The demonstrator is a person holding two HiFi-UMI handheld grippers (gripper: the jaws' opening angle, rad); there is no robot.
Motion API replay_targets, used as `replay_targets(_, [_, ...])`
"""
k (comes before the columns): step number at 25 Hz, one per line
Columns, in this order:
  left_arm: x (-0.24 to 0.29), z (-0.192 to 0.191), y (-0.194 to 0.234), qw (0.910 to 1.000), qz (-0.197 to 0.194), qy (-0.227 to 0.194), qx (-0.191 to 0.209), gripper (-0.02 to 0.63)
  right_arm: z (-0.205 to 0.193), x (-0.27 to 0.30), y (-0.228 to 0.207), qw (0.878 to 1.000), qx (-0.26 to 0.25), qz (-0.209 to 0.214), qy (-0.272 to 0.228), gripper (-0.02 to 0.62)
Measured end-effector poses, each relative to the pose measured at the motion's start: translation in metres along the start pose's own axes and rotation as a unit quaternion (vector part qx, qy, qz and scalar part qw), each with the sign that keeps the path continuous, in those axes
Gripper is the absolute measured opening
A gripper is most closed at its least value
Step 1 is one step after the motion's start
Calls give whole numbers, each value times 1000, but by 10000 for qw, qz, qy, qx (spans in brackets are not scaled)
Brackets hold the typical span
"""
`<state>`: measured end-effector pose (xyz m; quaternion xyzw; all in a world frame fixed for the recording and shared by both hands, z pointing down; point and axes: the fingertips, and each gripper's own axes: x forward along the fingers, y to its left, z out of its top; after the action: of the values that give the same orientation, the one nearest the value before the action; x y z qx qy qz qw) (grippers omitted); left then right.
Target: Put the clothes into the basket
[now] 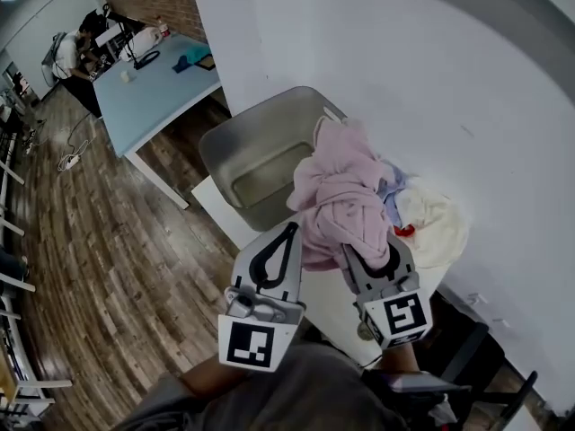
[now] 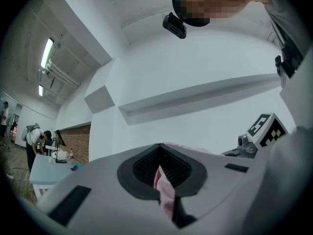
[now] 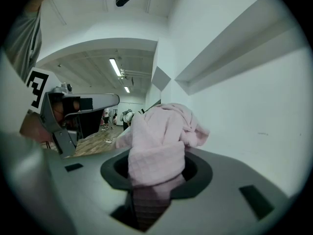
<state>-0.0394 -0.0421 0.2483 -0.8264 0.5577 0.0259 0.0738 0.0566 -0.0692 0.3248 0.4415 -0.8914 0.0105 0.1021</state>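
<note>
- Both my jaws are clamped on the same pink garment (image 1: 337,196), which is bunched up in the air, not in the basket (image 1: 247,142) yet.
- The left gripper (image 1: 289,232) view shows what the head view can't. Those jaws are closed right up, with only a thin strip of pink pinched between them.
- The right gripper (image 1: 370,248) view is the opposite. A thick wad of pink fills the jaws, so they sit narrow but not fully together, and the rest of it heaps up in front of the lens.
- Only the head view shows the layout. The grey basket sits on the white worktop (image 1: 214,203), and the pink bundle overlaps its right rim. I can't tell if they touch.
- Behind the bundle on the worktop there's a white cloth (image 1: 436,227), with a bit of red (image 1: 404,230) and some pale blue fabric (image 1: 391,196) next to it.
- Each gripper view catches the other gripper off to the side, marker cube and all.
- Room: white wall (image 1: 404,61) right behind the worktop and a wood floor (image 1: 90,241).
- A blue table (image 1: 153,83) stands well away with a person (image 1: 67,57) leaning over it, and there's a brick wall (image 1: 171,3) past that.
- The gripper views add strip lights (image 3: 116,67) on the ceiling.
</note>
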Motion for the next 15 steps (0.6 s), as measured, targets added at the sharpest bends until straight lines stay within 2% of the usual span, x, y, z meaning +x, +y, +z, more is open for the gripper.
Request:
replay_targets(3, [12, -4, 2, 9998, -191, -51, 34, 8, -2, 6, 0, 9997, -29, -40, -231, 164])
replay_targets(7, [23, -5, 9, 9992, -403, -81, -16, 8, -1, 16, 4, 9996, 20, -95, -282, 164])
replay_targets(15, [32, -3, 66, 9977, -660, -172, -32, 9, 8, 66, 36, 9993, 75, -233, -269, 166])
